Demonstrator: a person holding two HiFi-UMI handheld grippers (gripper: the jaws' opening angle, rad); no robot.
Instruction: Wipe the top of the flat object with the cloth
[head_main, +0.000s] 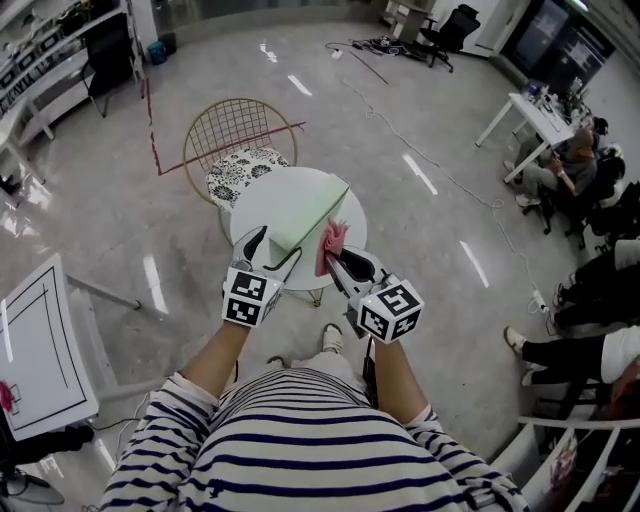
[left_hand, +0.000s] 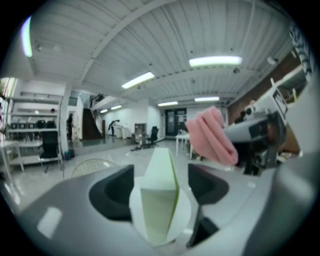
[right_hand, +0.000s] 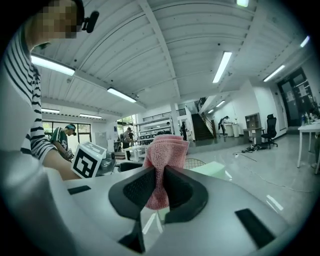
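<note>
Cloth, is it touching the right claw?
Touching. In the right gripper view the right claw is shut on the cloth, pads pressing its sides.

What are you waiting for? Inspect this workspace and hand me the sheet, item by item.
Surface: round white table, top mostly bare.
Job's things: pale green flat board stands on edge over the table; whether it rests on it cannot be told. Pink cloth is beside the board, apart from it.
Clutter: nothing seen.
Grippers: left gripper open, the board between its jaws with a gap on each side; right gripper shut on the cloth.
Cables: cables lie on the floor far beyond the table.
Surroundings: wire chair with patterned cushion behind the table; seated people at the right.
</note>
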